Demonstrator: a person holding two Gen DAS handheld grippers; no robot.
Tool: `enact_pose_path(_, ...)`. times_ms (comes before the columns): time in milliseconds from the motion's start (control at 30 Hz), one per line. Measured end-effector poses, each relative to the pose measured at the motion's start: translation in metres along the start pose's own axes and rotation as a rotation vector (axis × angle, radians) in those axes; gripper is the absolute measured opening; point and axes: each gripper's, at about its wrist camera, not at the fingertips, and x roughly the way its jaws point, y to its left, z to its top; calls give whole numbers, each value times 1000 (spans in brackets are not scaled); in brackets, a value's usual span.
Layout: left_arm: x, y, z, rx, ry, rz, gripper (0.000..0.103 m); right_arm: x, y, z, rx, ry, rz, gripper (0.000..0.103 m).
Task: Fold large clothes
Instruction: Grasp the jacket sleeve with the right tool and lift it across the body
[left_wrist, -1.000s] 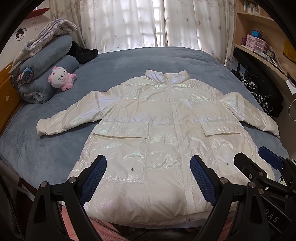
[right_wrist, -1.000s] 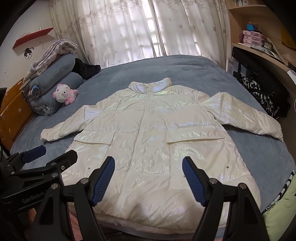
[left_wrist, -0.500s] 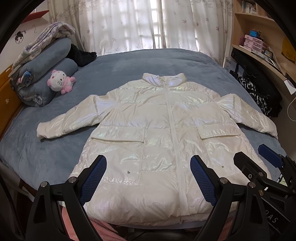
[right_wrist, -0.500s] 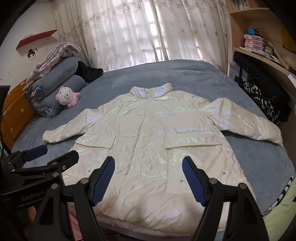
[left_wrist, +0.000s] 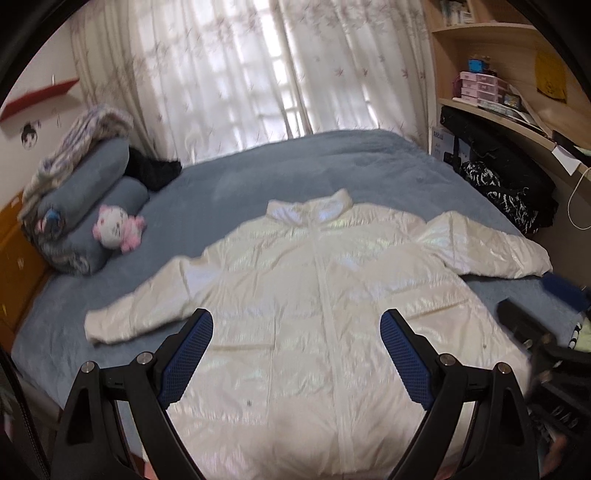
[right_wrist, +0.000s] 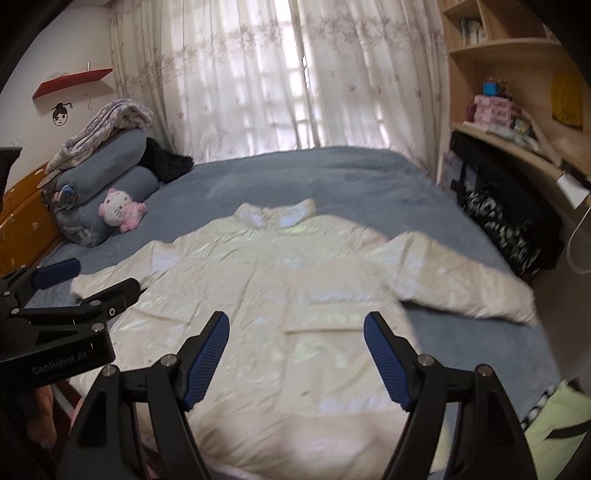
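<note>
Overhead, left gripper (left_wrist: 296, 334) jaws wide apart, right gripper (right_wrist: 296, 335) likewise — both empty, above white jacket (left_wrist: 332, 314).

Blue-grey bed (left_wrist: 362, 166): white puffer jacket (left_wrist: 314, 295) spread flat, zipped; left of jacket, pink-white plush cat (left_wrist: 116, 229) against rolled grey bedding (left_wrist: 88, 192); black garment (left_wrist: 155, 171) beyond.

"GenRobot.AI" on left gripper (right_wrist: 55, 273) body; other labels probably too blurred.
</note>
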Motion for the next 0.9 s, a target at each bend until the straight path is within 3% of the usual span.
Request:
enact_pose_path(233, 1, -30, 47, 42, -79, -61, 91, -20, -43, 46, -31, -106, -156, 76)
enact_pose_path(367, -3, -52, 77, 60, -214, -76, 91, -21, -71, 74, -48, -139, -282, 76)
enact_pose_path(467, 0, -72, 93, 89, -250, -73, 92, -17, -97, 88, -46, -147, -351, 76)
enact_pose_path(600, 29, -107, 115, 147, -190, -153, 92, 1, -142, 101, 9, -111, -381, 76)
enact_pose_path(767, 83, -139, 130, 104, -88, -223, 92, 44, -211, 92, 178, -9, -353, 76)
enact_pose_path(900, 135, -165, 123, 86, -22, -211, 92, 88, -273, 65, 327, 123, -363, 76)
